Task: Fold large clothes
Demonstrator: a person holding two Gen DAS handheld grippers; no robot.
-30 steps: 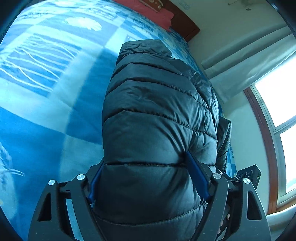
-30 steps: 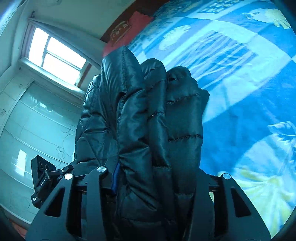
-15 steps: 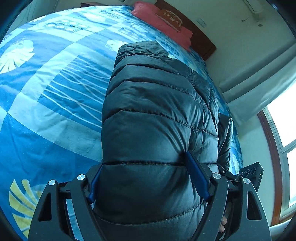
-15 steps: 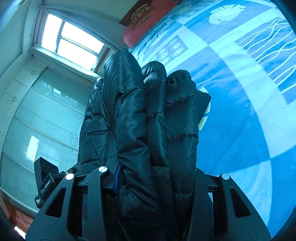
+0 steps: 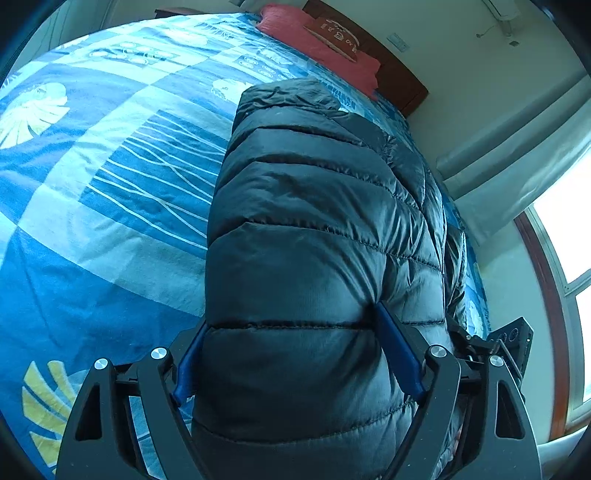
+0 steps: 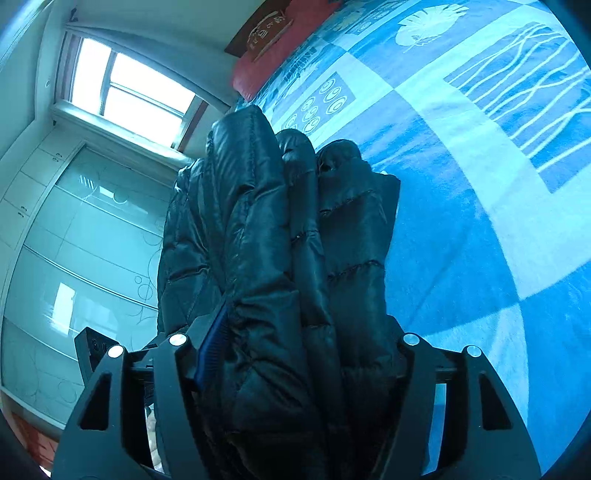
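Over the blue bedspread (image 5: 110, 206), left hand-held gripper (image 5: 295, 354) still pinching black puffer jacket (image 5: 314, 240); right hand-held gripper (image 6: 295, 354) jaws just widened, jacket between

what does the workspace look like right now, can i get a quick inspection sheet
surface: bed with a blue patterned bedspread, wrinkled but bare around the garment
job's things: black puffer jacket, bundled in thick folds, one end between each gripper's fingers
clutter: nothing seen on the bedspread; red pillow at the headboard end
grippers: left gripper has its blue pads pressed into the jacket; right gripper has just been opening, the jacket's folds fill the gap, and I cannot tell whether its pads press on them
cables: a thin wire on the wall near a wall unit
surroundings: window with daylight, glass-fronted wardrobe doors, wooden headboard
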